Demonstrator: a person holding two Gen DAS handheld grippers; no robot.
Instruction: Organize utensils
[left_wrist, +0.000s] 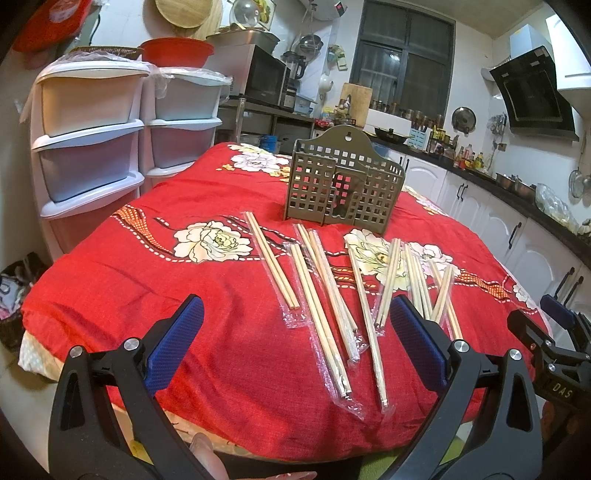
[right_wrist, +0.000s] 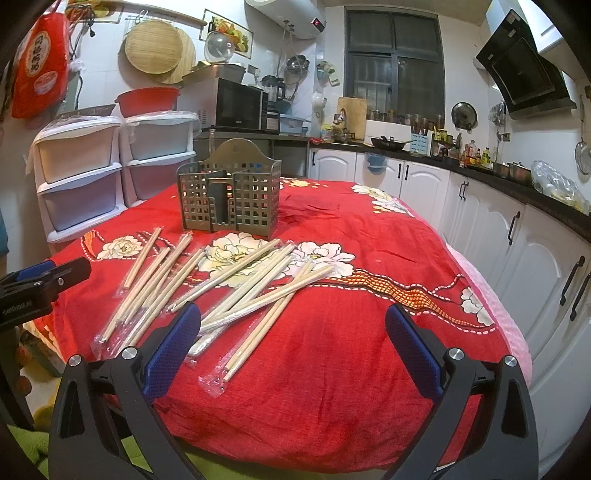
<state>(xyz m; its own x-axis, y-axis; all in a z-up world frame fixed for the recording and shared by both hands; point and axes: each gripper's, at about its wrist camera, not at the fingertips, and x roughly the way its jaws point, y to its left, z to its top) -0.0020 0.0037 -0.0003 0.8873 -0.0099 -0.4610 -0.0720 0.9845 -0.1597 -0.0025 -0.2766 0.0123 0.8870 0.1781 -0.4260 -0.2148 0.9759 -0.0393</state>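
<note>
Several pairs of wooden chopsticks (left_wrist: 325, 295) in clear plastic sleeves lie scattered on the red flowered tablecloth (left_wrist: 184, 295). Behind them stands an empty olive perforated utensil holder (left_wrist: 343, 184). My left gripper (left_wrist: 295, 321) hovers open above the near end of the chopsticks, holding nothing. In the right wrist view the chopsticks (right_wrist: 236, 284) lie left of centre, the holder (right_wrist: 231, 194) behind them. My right gripper (right_wrist: 293, 325) is open and empty, its left fingertip (right_wrist: 184, 321) over the chopstick ends. The right gripper (left_wrist: 554, 332) shows at the left view's right edge; the left gripper (right_wrist: 40, 280) at the right view's left edge.
White plastic drawer towers (left_wrist: 92, 140) stand left of the table. A kitchen counter with white cabinets (right_wrist: 517, 240) runs along the right. A microwave (right_wrist: 240, 107) and a red basin (right_wrist: 147, 99) sit behind. A person's fingers (left_wrist: 207, 454) show at the bottom.
</note>
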